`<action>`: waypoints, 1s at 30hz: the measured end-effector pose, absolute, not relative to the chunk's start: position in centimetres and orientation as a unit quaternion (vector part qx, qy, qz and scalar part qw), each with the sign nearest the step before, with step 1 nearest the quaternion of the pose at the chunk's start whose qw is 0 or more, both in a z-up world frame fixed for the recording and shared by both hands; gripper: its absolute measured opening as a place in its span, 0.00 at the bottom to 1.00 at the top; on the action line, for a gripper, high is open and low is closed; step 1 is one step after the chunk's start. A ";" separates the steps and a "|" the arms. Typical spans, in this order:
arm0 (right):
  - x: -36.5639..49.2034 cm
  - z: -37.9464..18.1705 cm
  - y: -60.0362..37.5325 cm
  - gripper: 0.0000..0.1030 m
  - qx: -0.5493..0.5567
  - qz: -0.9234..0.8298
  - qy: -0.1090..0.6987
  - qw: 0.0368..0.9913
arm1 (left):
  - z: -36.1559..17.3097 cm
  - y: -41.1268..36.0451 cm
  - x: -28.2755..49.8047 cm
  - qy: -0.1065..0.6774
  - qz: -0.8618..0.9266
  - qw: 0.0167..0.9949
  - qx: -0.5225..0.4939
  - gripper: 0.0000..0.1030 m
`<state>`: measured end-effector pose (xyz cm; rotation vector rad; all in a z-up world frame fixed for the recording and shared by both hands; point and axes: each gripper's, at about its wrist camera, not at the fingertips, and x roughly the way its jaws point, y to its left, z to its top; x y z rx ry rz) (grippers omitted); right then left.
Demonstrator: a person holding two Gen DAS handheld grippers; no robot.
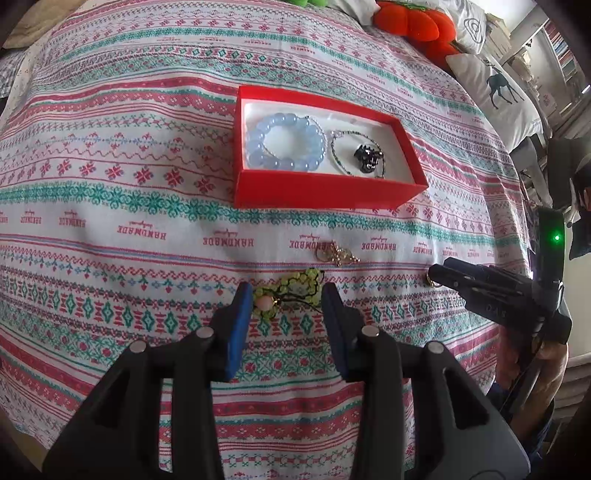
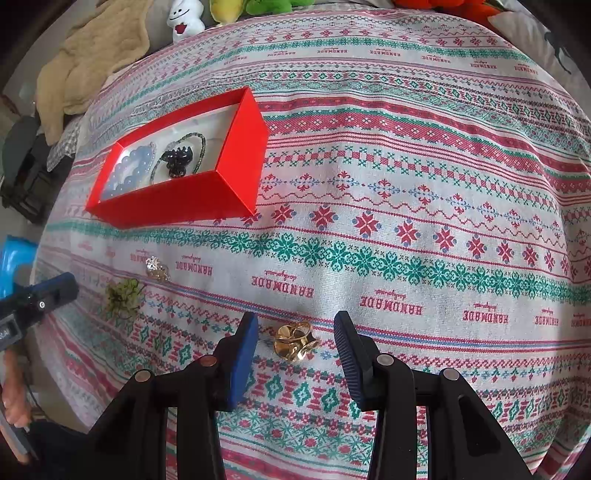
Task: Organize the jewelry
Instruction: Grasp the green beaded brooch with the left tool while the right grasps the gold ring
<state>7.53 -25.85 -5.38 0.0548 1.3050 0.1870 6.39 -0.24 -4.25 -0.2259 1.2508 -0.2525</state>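
Note:
A red box (image 1: 325, 192) on the patterned cloth holds a pale blue bead bracelet (image 1: 284, 142), a thin beaded chain (image 1: 341, 164) and a black claw clip (image 1: 367, 158). A green beaded bracelet (image 1: 291, 291) lies between the fingers of my open left gripper (image 1: 287, 295), low over the cloth. A small sparkly gold piece (image 1: 336, 254) lies just beyond it. In the right wrist view my right gripper (image 2: 295, 325) is open around a gold ring cluster (image 2: 295, 341), and its pads do not touch it. The red box (image 2: 177, 203), green bracelet (image 2: 123, 295) and left gripper (image 2: 55, 291) lie to its left.
The patterned cloth (image 2: 406, 184) covers the whole surface. Orange plush (image 1: 417, 26) and a deer pillow (image 1: 495, 92) sit at the far right edge. A beige cloth (image 2: 92, 55), a white plush (image 2: 184, 18) and a dark object (image 2: 26, 170) lie beyond the left edge.

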 end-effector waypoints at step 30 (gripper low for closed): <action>7.6 -3.9 -22.9 0.23 -0.006 0.103 0.573 0.813 | -8.1 -3.5 8.4 0.616 -0.080 0.782 -0.056 0.39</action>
